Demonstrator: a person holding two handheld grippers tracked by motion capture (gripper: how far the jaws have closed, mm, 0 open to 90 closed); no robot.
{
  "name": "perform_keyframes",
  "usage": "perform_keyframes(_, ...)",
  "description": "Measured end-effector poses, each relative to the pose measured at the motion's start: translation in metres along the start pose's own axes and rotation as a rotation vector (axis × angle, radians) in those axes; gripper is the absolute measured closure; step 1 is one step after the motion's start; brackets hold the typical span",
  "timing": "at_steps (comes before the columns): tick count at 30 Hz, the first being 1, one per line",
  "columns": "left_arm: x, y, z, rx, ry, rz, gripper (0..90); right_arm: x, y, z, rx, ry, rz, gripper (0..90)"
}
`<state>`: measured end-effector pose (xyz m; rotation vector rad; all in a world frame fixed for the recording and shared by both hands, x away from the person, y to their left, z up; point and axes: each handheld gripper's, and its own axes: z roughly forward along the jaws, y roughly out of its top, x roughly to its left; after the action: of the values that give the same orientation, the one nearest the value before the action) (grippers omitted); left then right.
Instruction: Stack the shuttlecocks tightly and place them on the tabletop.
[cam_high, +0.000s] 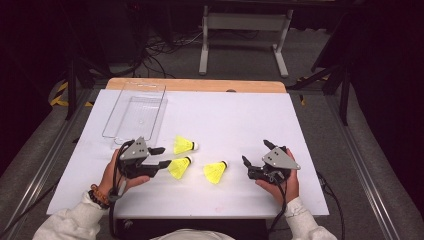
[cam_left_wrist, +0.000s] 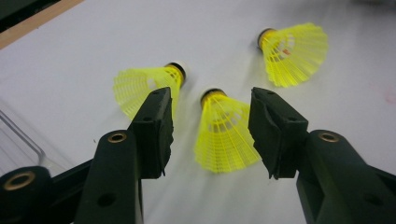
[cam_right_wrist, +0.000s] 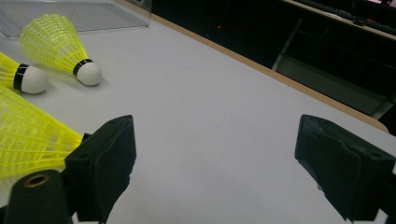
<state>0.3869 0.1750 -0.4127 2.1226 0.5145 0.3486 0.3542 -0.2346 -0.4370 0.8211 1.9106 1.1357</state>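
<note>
High view: a white table (cam_high: 250, 115) carries a clear plastic tray (cam_high: 135, 112) at its far left (nothing inside it) and three yellow shuttlecocks. The left gripper (cam_left_wrist: 212, 128) stands part-open around the middle shuttlecock (cam_left_wrist: 224, 135), pads clear of it. The right gripper (cam_right_wrist: 215, 172) gapes wide, holding nothing.

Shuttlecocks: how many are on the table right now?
3: one nearest the clear tray, one at the left gripper, one between both grippers. None seems hidden.
</note>
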Motion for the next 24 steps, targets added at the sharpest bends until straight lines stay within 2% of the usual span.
perform_keyframes(1, 0.000, 0.000, 0.000, 0.000, 0.000, 0.000, 51.2, 0.000, 0.000, 0.000, 0.000, 0.000, 0.000, 13.5)
perform_keyframes(2, 0.009, 0.007, 0.010, 0.038, -0.009, -0.023, 52.1, 0.000, 0.000, 0.000, 0.001, 0.000, -0.001, 13.6)
perform_keyframes(3, 0.012, 0.009, 0.016, 0.061, -0.010, -0.032, 52.2, 0.000, 0.000, 0.000, 0.001, 0.001, -0.004, 13.6)
perform_keyframes(4, 0.012, 0.009, 0.016, 0.061, -0.010, -0.032, 52.3, 0.000, 0.000, 0.000, 0.001, 0.001, -0.004, 13.6)
perform_keyframes(6, 0.017, 0.012, 0.028, 0.132, 0.000, -0.041, 52.7, 0.000, 0.000, 0.001, 0.007, -0.001, -0.006, 13.6)
perform_keyframes(8, 0.019, 0.014, 0.036, 0.175, 0.012, -0.043, 51.7, -0.001, -0.001, 0.001, 0.006, 0.004, -0.005, 13.7)
perform_keyframes(9, 0.020, 0.016, 0.041, 0.200, 0.001, -0.045, 51.6, -0.001, -0.001, 0.001, 0.007, 0.004, -0.003, 13.7)
perform_keyframes(10, 0.020, 0.016, 0.041, 0.200, 0.001, -0.045, 51.7, -0.001, -0.001, 0.001, 0.007, 0.004, -0.003, 13.7)
perform_keyframes(15, 0.019, 0.023, 0.057, 0.259, -0.013, -0.038, 53.3, -0.002, -0.001, 0.001, 0.009, 0.007, -0.004, 13.8)
perform_keyframes(20, 0.021, 0.027, 0.070, 0.304, 0.040, -0.071, 58.8, -0.001, -0.001, 0.002, 0.019, 0.017, -0.010, 14.0)
perform_keyframes(22, 0.021, 0.027, 0.071, 0.301, 0.037, -0.073, 65.9, -0.001, -0.002, 0.003, 0.022, 0.020, -0.010, 14.1)
perform_keyframes(24, 0.020, 0.029, 0.071, 0.281, 0.043, -0.058, 67.8, -0.002, -0.002, 0.003, 0.026, 0.020, -0.009, 14.2)
